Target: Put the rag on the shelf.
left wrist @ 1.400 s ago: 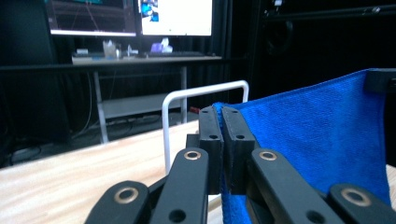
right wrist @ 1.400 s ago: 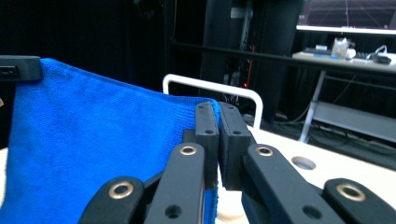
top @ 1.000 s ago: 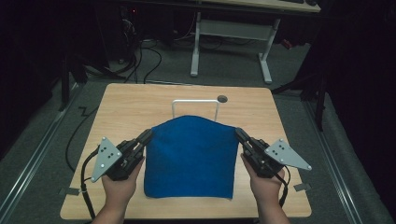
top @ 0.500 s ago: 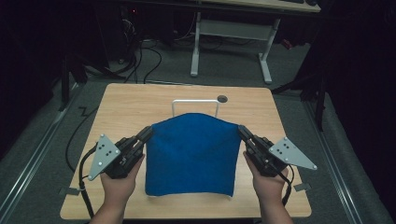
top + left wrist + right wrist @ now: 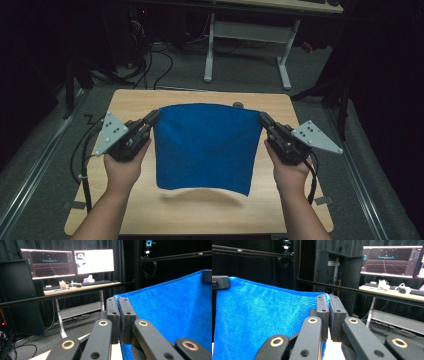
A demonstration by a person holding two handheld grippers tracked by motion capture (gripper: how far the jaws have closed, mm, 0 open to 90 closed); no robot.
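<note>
Blue cloth (image 5: 206,147) pinched taut between left tool (image 5: 152,119) and right tool (image 5: 264,120), above table (image 5: 200,210), hiding white frame.

Blue cloth (image 5: 205,147) — hanging spread, above table.

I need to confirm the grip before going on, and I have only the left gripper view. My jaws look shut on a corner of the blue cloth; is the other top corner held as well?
Observer: Yes. The right gripper is shut on the opposite top corner of the blue cloth.
Operator: Is the cloth off the table?
Observer: In the high view it hangs between the left gripper and the right one, and its bottom edge casts a shadow on the wooden table, so it looks lifted clear.
Operator: Is it hanging straight?
Observer: Mostly; the top edge is stretched taut and the bottom edge curls a little.
</note>
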